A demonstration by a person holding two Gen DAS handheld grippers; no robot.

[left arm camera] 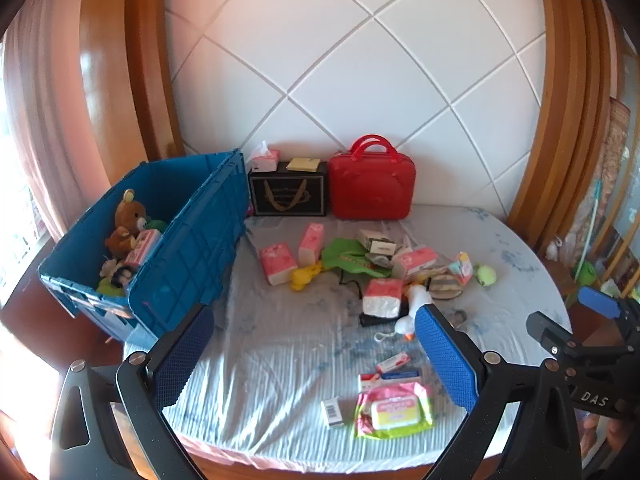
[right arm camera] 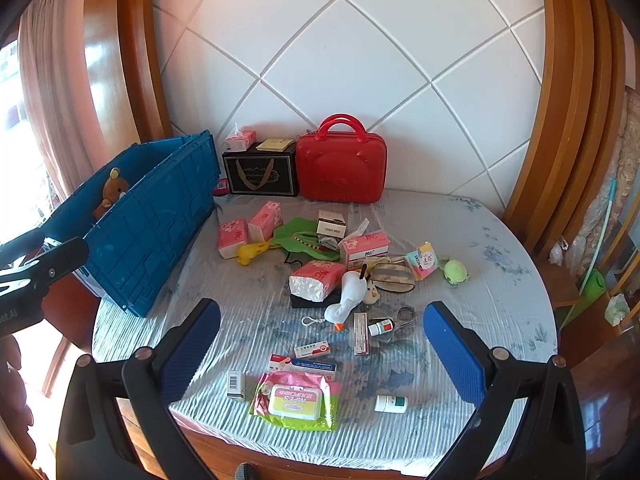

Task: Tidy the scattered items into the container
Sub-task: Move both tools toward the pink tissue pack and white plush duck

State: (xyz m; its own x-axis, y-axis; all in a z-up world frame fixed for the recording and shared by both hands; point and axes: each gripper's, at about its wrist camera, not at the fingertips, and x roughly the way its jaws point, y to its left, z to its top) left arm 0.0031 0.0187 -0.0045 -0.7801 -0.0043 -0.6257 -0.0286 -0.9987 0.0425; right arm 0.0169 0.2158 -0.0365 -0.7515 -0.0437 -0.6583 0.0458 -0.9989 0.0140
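Both tools are spread wide with nothing between their blue pads: the left gripper (left arm camera: 316, 356) frames the lower part of the left wrist view, the right gripper (right arm camera: 322, 356) the lower part of the right wrist view.

The open blue plastic crate (left arm camera: 192, 248) stands at the left of both frames on the round cloth-covered table (left arm camera: 280, 360). Only the left wrist view looks down into the crate, where a brown teddy bear (left arm camera: 128, 220) sits beside a pink tissue pack (left arm camera: 142, 250); the right wrist view shows just the bear's head above the rim.

Only the right wrist view shows a small white pill bottle (right arm camera: 391, 404) at lower centre-right, and metal scissors (right arm camera: 400, 320) near a white plush duck (right arm camera: 348, 296).

The pink-and-green wipes pack (right arm camera: 296, 404) lies near the table's front edge in both views. Packets and toys cluster at centre frame; bare cloth lies between that cluster and the crate, and along the right rim. A red handled case (right arm camera: 340, 168) stands against the wall at the upper centre.
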